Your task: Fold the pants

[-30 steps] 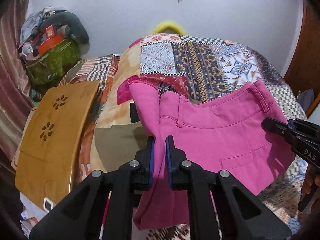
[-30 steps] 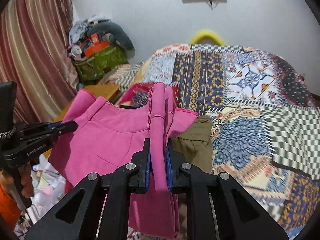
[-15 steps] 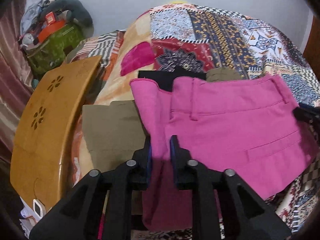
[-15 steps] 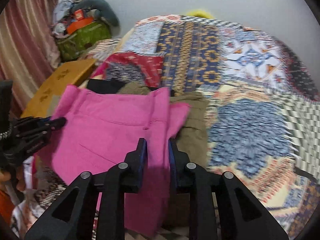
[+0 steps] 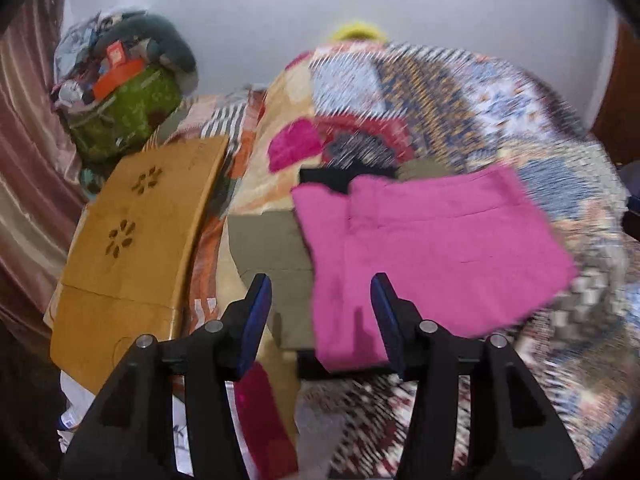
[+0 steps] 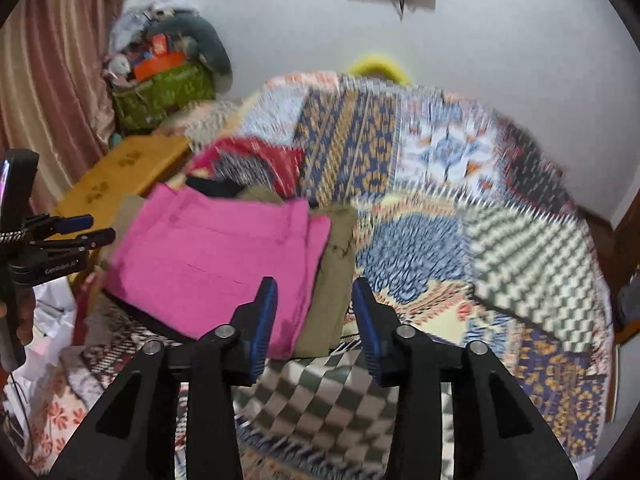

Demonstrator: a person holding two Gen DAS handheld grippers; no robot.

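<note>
The folded pink pants [image 5: 432,248] [image 6: 216,248] lie flat on a stack of garments on the patchwork bedspread [image 5: 440,100] [image 6: 440,160]. My left gripper [image 5: 320,284] hovers over their near left corner. Its jaws are opening and the blue pads stand apart from the cloth. My right gripper [image 6: 314,284] is at the pants' right edge, jaws also opening, pressing on nothing. The right wrist view shows the left gripper [image 6: 98,229] at the far left, held by a hand [image 6: 24,312]. Both views are blurred by motion.
Under the pants lie an olive garment [image 5: 268,240] [image 6: 338,248] and a black one [image 5: 340,178] [image 6: 212,188]. A wooden lap table [image 5: 140,240] [image 6: 120,168] leans left of the bed. A stuffed green bag [image 5: 124,116] [image 6: 164,92] sits by the curtain.
Both grippers were shut on the pink pants and held them up. They lowered the pants onto the stack, let go, spread their jaws and drew back.
</note>
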